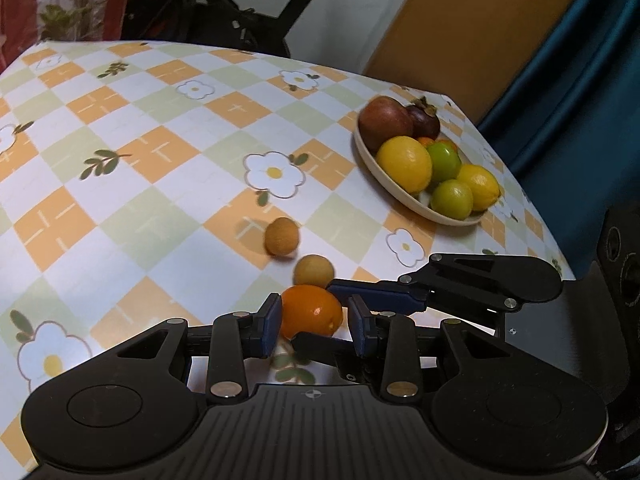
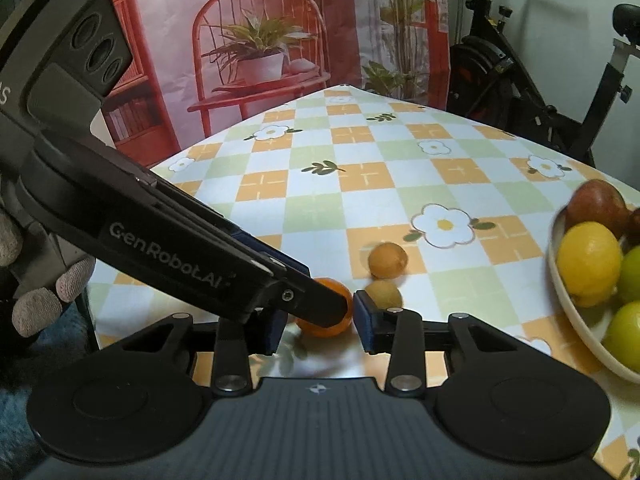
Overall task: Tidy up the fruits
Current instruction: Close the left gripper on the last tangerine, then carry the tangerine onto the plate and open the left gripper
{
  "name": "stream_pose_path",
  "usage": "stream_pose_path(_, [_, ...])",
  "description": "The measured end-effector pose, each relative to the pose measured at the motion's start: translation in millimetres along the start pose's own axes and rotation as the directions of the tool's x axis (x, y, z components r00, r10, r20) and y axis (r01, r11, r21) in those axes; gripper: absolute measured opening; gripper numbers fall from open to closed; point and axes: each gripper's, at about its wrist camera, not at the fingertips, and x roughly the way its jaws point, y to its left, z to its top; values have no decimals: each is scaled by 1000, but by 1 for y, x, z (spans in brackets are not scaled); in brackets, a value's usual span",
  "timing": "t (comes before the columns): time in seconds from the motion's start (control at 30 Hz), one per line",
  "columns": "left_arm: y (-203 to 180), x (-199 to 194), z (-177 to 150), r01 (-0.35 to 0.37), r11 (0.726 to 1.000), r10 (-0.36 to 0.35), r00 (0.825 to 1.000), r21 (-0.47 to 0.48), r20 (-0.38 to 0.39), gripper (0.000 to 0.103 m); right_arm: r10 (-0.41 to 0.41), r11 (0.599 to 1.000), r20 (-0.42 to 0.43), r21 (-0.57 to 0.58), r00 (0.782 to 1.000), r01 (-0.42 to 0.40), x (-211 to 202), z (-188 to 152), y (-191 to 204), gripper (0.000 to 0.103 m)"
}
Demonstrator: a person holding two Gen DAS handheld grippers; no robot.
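An orange kumquat-like fruit [image 1: 312,310] lies on the checked tablecloth between the pads of both grippers; it also shows in the right wrist view [image 2: 326,322]. My left gripper [image 1: 314,320] is open around it, pads not quite closed on it. My right gripper [image 2: 320,320] is open around the same fruit; its fingers [image 1: 376,294] cross in from the right in the left wrist view. The left gripper's arm [image 2: 180,248] partly hides the fruit. Two small tan round fruits [image 1: 314,270] [image 1: 281,236] lie just beyond. A cream plate [image 1: 400,190] holds lemons, green fruits, an apple and a mangosteen.
The table's right edge [image 1: 532,208] runs close by the plate, with a dark blue curtain beyond. An exercise bike [image 2: 540,80] stands behind the far table edge. A printed backdrop [image 2: 260,40] hangs at the far left.
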Motion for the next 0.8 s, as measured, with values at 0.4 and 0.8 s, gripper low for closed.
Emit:
stream_pose_path(0.4, [5, 7, -2, -8, 1000, 8, 1000, -20, -24, 37, 14, 1000, -8, 21, 1000, -13, 0, -11, -4, 43])
stream_pose_path(0.8, [0, 9, -4, -9, 1000, 9, 1000, -21, -1, 39, 2, 999, -12, 38, 1000, -2, 9, -11, -8, 40])
